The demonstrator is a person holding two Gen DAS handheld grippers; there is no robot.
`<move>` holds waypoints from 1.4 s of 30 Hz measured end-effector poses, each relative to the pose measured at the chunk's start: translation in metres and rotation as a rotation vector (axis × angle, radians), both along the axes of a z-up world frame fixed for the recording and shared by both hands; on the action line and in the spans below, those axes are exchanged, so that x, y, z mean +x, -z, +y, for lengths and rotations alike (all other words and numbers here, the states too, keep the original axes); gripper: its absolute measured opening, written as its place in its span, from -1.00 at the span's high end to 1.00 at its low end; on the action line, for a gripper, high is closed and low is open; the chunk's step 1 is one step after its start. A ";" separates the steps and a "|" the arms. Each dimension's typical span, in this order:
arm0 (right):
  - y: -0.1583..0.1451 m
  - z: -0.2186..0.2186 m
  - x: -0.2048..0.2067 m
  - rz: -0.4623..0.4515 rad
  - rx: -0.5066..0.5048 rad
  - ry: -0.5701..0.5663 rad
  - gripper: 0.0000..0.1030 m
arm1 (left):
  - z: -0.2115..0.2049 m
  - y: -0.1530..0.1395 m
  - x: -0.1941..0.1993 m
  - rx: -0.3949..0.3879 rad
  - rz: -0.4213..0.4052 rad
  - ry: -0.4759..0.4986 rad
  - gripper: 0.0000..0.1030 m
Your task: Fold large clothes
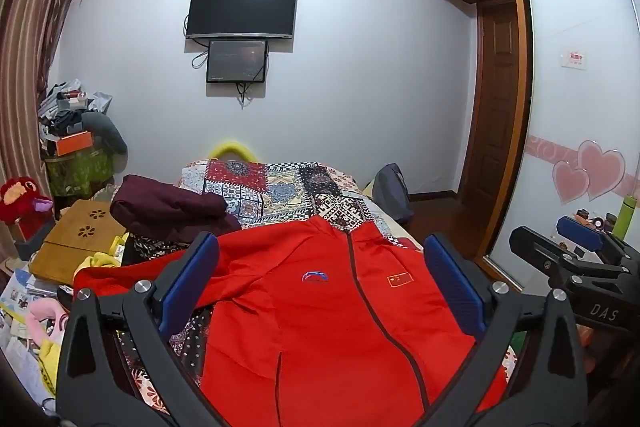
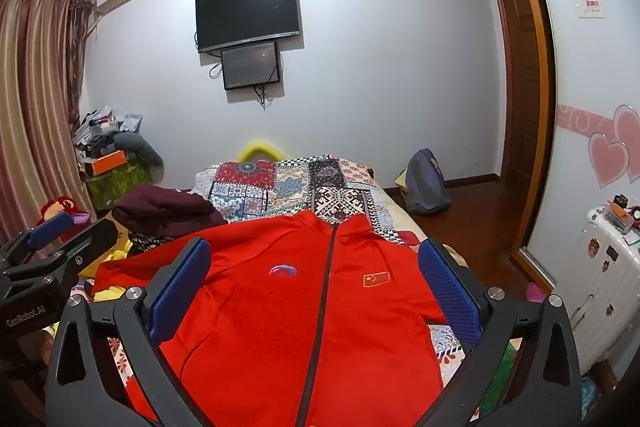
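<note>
Red zip-front track jacket (image 1: 320, 311) with a dark zipper, a small chest logo and a flag patch is lying front-up and spread flat on the bed with the patchwork-print quilt (image 1: 280, 187), collar pointing toward the far wall, likely laid out this way so the fold can start from a flat shape. One sleeve is trailing off the jacket's side toward the bamboo lap tray (image 1: 76, 247) (not yet tucked in). A folded maroon garment (image 1: 168, 211) is sitting beyond the jacket's shoulder, touching or just beside it; cannot tell which.

Left tool (image 1: 320, 287) is hovering over the jacket's chest, blue pads standing wide apart, nothing between them. Right tool (image 2: 316, 291) is doing the same over the jacket, also spread wide and gripping nothing; it is showing just beside the left one in the left wrist view (image 1: 576, 259). Both are tipping slightly down toward the jacket, which looks like a ready pose before picking an edge.

Judging from the flat, unfolded jacket, folding is not yet started; the loose sleeve looks like the first thing to bring in.
</note>
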State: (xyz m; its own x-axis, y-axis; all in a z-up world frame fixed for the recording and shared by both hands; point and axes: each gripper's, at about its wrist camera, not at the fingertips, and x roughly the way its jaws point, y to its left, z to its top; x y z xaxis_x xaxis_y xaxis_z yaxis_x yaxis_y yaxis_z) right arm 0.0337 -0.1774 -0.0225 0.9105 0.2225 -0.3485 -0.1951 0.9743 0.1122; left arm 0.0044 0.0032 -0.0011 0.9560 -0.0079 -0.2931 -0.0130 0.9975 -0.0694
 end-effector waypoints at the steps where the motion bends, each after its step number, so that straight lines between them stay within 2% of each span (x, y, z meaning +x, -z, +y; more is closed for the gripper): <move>1: 0.000 -0.001 0.001 0.000 0.000 0.001 -1.00 | -0.002 0.000 0.000 0.002 -0.001 0.000 -1.00; 42: 0.000 -0.002 -0.003 -0.006 -0.005 0.008 -0.99 | -0.003 0.002 0.006 -0.009 0.003 -0.005 -1.00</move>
State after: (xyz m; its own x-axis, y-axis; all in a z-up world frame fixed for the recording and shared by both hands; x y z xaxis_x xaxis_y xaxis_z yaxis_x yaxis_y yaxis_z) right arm 0.0304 -0.1796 -0.0224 0.9145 0.2136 -0.3437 -0.1880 0.9764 0.1064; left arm 0.0103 -0.0003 -0.0034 0.9552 -0.0058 -0.2960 -0.0181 0.9968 -0.0782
